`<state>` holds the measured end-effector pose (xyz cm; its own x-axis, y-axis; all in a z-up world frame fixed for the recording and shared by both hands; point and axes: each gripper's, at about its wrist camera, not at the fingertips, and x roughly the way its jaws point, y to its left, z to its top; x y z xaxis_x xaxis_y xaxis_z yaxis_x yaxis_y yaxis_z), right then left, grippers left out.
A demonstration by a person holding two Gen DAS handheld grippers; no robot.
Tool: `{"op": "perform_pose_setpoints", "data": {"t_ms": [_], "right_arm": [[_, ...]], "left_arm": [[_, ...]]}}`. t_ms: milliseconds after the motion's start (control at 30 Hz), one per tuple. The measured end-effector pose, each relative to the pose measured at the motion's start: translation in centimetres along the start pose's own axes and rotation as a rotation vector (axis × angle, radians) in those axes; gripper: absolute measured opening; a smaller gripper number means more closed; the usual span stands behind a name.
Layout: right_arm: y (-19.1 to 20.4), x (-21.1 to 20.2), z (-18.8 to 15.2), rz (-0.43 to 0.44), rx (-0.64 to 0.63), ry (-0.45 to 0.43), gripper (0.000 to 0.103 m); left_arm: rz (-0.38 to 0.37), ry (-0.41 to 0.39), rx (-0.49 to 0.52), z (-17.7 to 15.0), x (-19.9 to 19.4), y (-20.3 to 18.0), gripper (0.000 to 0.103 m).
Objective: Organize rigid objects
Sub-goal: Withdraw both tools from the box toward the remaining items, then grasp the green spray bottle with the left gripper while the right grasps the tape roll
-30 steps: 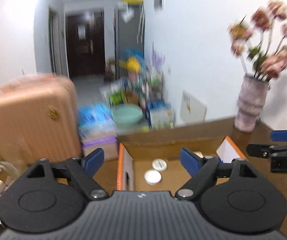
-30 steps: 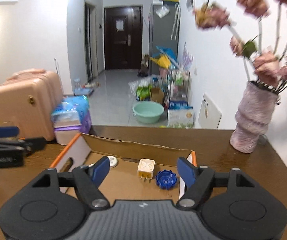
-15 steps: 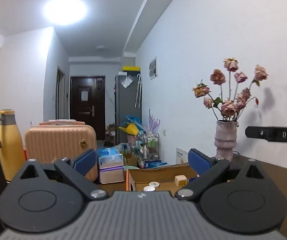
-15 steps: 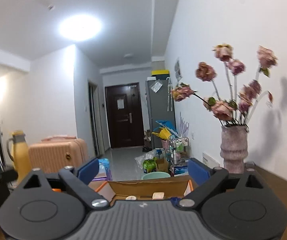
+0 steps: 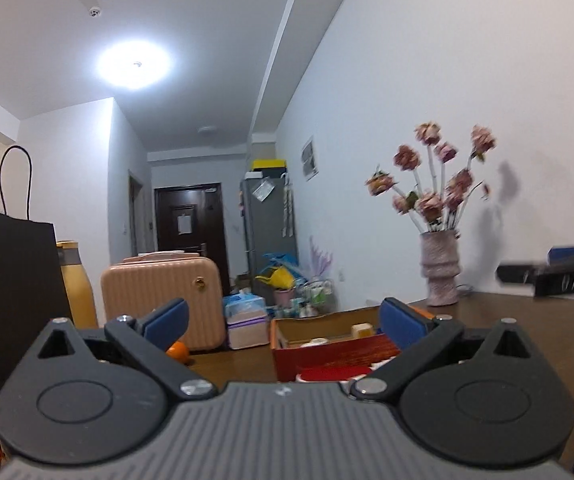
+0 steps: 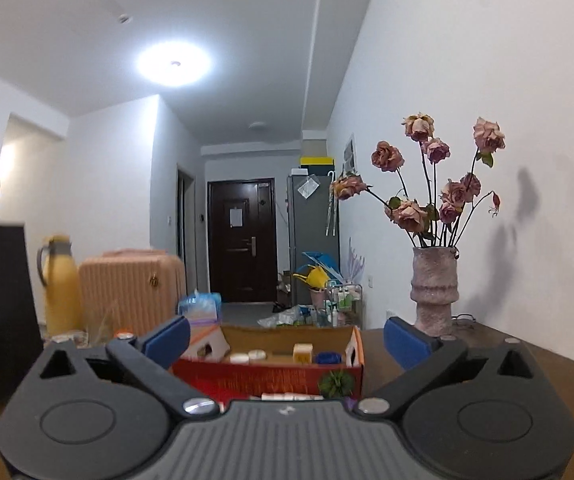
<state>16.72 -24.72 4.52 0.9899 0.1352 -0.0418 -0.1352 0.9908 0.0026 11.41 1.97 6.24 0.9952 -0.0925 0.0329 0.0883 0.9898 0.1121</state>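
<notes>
Your left hand-held gripper point(image 5: 283, 322) and right hand-held gripper point(image 6: 285, 340) both gape wide, holding nothing — the open red-sided cardboard box point(image 6: 271, 374) of small items sits ahead on the brown wooden surface point(image 6: 527, 360).

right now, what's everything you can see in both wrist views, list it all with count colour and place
cardboard box: 1, red front with orange edges, on the table straight ahead
small items in box: several, white, cream and blue, too small to name
vase of dried roses: 1, mauve-grey vase with pink flowers, far right of the table by the wall
table: 1, dark brown wood
suitcase: 1, peach, behind the table on the left
flask: 1, yellow, left of the suitcase
paper bag: 1, black, far left
orange fruit: 1, orange, by the left jaws
door: 1, dark brown, end of the hallway
left gripper: jaws open, nothing between
right gripper: jaws open, nothing between
</notes>
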Motion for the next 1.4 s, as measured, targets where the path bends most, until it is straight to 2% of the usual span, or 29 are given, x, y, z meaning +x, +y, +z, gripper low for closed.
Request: {"op": "perform_pose_setpoints", "data": {"t_ms": [100,167,233,333,400,567,800,1000,1133,1233,1400], "right_arm": [[1.0,-3.0,-1.4,0.007,-0.025,-0.009,0.103],[1.6,-5.1,-2.4,0.035,-0.051,0.0,0.103],[2.0,-6.4,-3.4,0.034,-0.056,0.052,0.103],[1.8,-7.0,-4.7,0.02,0.014,0.12,0.103],[1.5,-6.9,-5.2,0.035,0.042,0.137,0.103],[0.9,-5.6,-5.9,-0.021,0.027,0.177,0.103],[-0.2,-2.5,-7.1,-0.031,0.066,0.254,0.103],[0.1,1.7,-6.3,0.019,0.033,0.273,0.101],[0.8,5.5,-5.8,0.08,0.006,0.306,0.094],[1.5,9.1,-5.4,0.136,-0.012,0.325,0.092],[2.9,15.1,-5.3,0.193,-0.027,0.384,0.079]], "left_arm": [[-0.012,0.044,-0.021,-1.4,-2.0,0.4,0.103],[0.027,0.092,-0.009,-2.8,-3.0,0.6,0.103],[0.051,0.165,-0.018,-4.1,-3.4,1.0,0.103],[0.033,0.252,-0.045,-5.1,-2.7,1.5,0.103],[0.045,0.259,-0.05,-5.2,-1.9,1.8,0.103],[0.044,0.256,-0.043,-5.4,-0.8,1.7,0.103],[0.011,0.311,-0.032,-5.9,3.0,0.1,0.103],[-0.029,0.37,-0.021,-6.9,7.9,-1.0,0.103],[-0.043,0.41,-0.069,-7.1,11.3,-0.5,0.103],[-0.072,0.463,-0.091,-7.2,14.2,0.2,0.103],[-0.102,0.53,-0.134,-7.5,19.0,1.2,0.103]]}}
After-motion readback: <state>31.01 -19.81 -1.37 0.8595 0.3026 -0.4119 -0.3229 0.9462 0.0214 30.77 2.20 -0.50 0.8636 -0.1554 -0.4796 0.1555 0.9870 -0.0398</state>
